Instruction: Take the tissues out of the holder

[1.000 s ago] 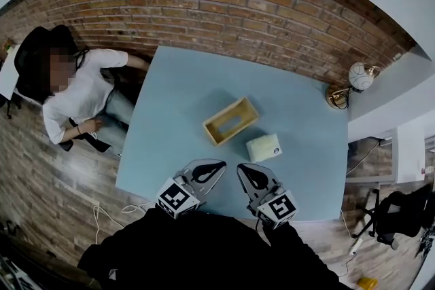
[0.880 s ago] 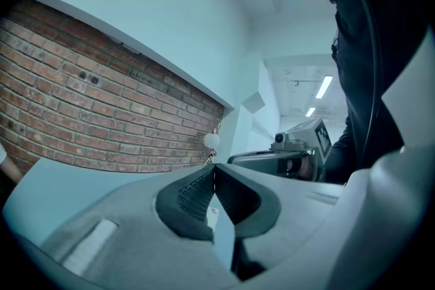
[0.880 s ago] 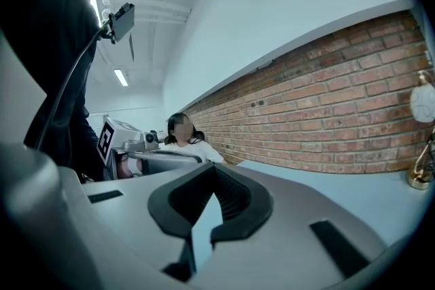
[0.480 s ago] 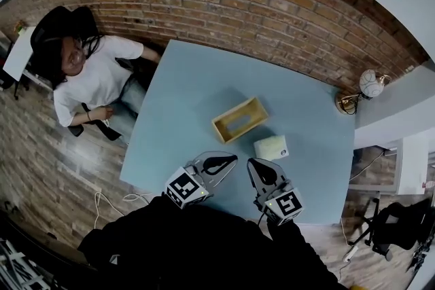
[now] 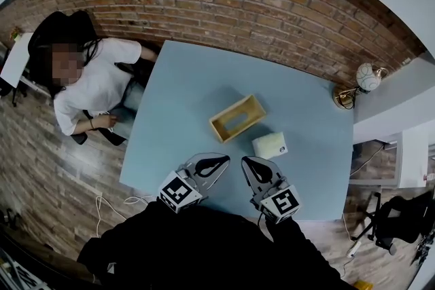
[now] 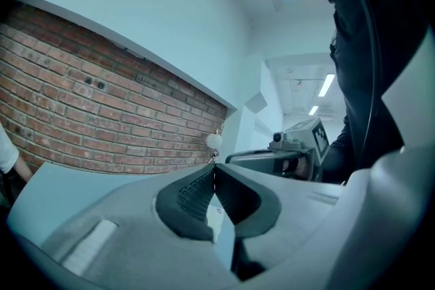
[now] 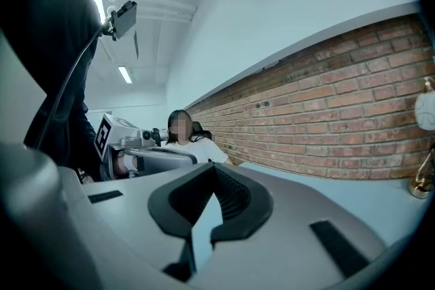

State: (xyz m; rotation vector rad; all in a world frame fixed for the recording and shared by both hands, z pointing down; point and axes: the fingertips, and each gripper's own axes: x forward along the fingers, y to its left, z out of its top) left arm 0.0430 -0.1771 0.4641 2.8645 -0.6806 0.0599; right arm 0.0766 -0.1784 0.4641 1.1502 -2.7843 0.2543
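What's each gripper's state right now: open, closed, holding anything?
Left gripper: jaws closed, nothing between them.
Right gripper: jaws closed, nothing between them.

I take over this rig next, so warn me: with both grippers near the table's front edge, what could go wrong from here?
1. The tissue pack lies loose on the table just ahead of the right gripper, whose jaws are shut; a forward move would probably shove it, not grip it.
2. The wooden holder stands free beside the pack, so a nudge might slide it.
3. The left gripper, also shut, sits close to the right one; they could collide.
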